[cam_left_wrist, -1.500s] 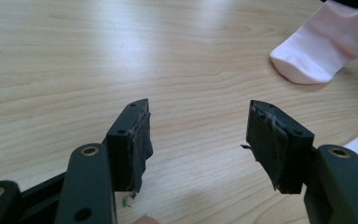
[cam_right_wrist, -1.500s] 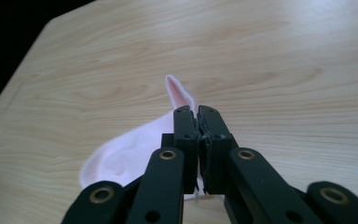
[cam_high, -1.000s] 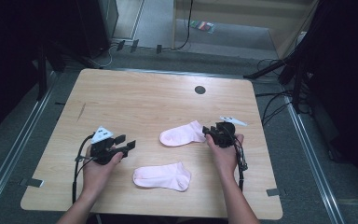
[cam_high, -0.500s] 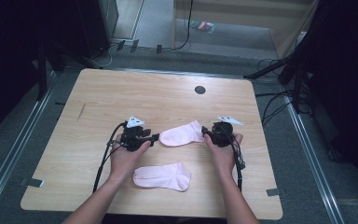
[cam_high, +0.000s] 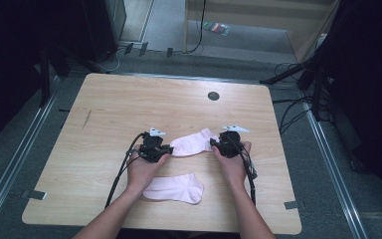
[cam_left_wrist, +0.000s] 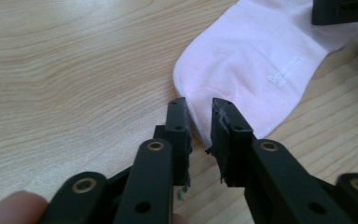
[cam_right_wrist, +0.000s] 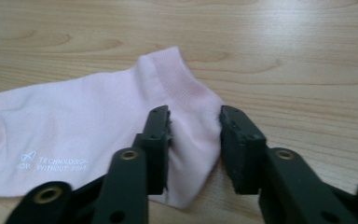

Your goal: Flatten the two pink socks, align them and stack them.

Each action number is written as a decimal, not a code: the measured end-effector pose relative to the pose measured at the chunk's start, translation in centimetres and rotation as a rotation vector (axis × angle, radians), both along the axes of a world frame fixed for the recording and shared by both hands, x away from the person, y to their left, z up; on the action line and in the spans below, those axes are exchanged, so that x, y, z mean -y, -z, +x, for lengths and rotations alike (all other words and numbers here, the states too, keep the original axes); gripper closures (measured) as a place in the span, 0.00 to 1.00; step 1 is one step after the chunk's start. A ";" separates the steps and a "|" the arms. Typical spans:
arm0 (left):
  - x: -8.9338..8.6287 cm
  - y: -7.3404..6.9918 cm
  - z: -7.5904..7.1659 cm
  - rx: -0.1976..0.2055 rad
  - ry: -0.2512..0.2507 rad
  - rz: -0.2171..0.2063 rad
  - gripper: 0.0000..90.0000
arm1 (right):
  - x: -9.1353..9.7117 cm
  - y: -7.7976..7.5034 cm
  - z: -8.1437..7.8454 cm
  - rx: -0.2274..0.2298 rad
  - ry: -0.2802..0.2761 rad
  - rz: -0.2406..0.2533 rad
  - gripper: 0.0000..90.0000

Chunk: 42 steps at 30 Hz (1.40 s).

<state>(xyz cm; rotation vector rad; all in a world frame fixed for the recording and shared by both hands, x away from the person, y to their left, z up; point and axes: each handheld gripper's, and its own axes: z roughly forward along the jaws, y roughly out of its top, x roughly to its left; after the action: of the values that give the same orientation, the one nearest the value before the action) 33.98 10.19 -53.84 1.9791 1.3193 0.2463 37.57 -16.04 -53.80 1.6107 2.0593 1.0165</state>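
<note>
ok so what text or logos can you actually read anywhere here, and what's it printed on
"TECHNOSOCK" over "WITHOUT FEAR", in white with a small logo beside it, on the far pink sock; the first word is soft, so its spelling is my best reading.
The same white print on that sock in the left gripper view: too blurred to read.
Near pink sock: no print can be made out.
Wooden table: no text.

On the bench (cam_high: 104, 104), one sock (cam_high: 193, 143) lies at frame centre between the left gripper (cam_high: 168, 148) and right gripper (cam_high: 213, 145); a second sock (cam_high: 176, 188) lies below it, toward the bottom edge.
</note>
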 end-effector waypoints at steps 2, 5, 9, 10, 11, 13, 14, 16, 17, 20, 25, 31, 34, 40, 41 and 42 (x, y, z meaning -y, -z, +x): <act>-0.1 0.0 0.1 -0.003 0.009 -0.005 1.00 | 0.0 0.1 -0.1 -0.005 -0.014 -0.001 0.84; -0.5 -0.2 0.1 -0.011 0.031 -0.014 1.00 | -0.1 -0.1 -0.3 -0.022 -0.034 0.020 0.93; -1.5 -0.7 -0.2 -0.002 0.049 -0.028 1.00 | 0.1 -0.7 -0.9 -0.001 -0.071 0.083 0.95; -1.8 -1.0 -0.3 0.006 0.047 -0.037 1.00 | 0.1 -1.0 -1.1 0.006 -0.080 0.085 0.95; -2.3 -1.2 -0.5 0.018 0.046 -0.044 1.00 | 0.2 -1.3 -1.3 0.008 -0.081 0.090 0.95; -3.1 -1.6 -0.9 0.029 0.047 -0.060 1.00 | 0.5 -2.1 -1.8 0.014 -0.085 0.118 0.96; -3.6 -1.8 -1.3 0.039 0.048 -0.076 1.00 | 0.6 -2.3 -2.0 0.017 -0.085 0.125 0.96; -4.3 -2.0 -1.9 0.044 0.065 -0.094 1.00 | 0.7 -3.1 -2.8 0.037 -0.094 0.144 0.96; -4.6 -2.2 -2.4 0.057 0.069 -0.097 1.00 | 0.6 -3.4 -3.2 0.045 -0.096 0.146 0.97; -5.5 -2.5 -3.9 0.088 0.082 -0.081 1.00 | 0.1 -4.1 -4.9 0.072 -0.113 0.139 0.97; -8.0 -2.8 -6.1 0.101 0.065 -0.107 1.00 | 0.0 -4.0 -7.5 0.055 -0.126 0.137 0.98; -8.5 -3.4 -10.2 0.132 0.093 -0.162 1.00 | -0.5 -3.8 -10.9 0.049 -0.178 0.187 0.98; -8.9 -3.7 -11.9 0.151 0.103 -0.186 1.00 | -0.9 -3.7 -12.6 0.049 -0.200 0.195 0.98; -9.9 -3.0 -13.8 0.163 0.093 -0.178 1.00 | -1.4 -3.2 -15.3 0.063 -0.234 0.194 0.97; -10.1 -2.6 -13.9 0.152 0.091 -0.174 1.00 | -1.4 -3.1 -15.7 0.074 -0.238 0.192 0.97; -10.1 -2.3 -14.0 0.149 0.087 -0.171 1.00 | -1.5 -2.9 -16.0 0.081 -0.242 0.189 0.97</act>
<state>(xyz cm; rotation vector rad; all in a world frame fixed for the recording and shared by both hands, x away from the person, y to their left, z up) 20.03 20.33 -51.55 1.8325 1.1193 0.2267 21.58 -14.51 -50.91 1.3997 2.1968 1.3730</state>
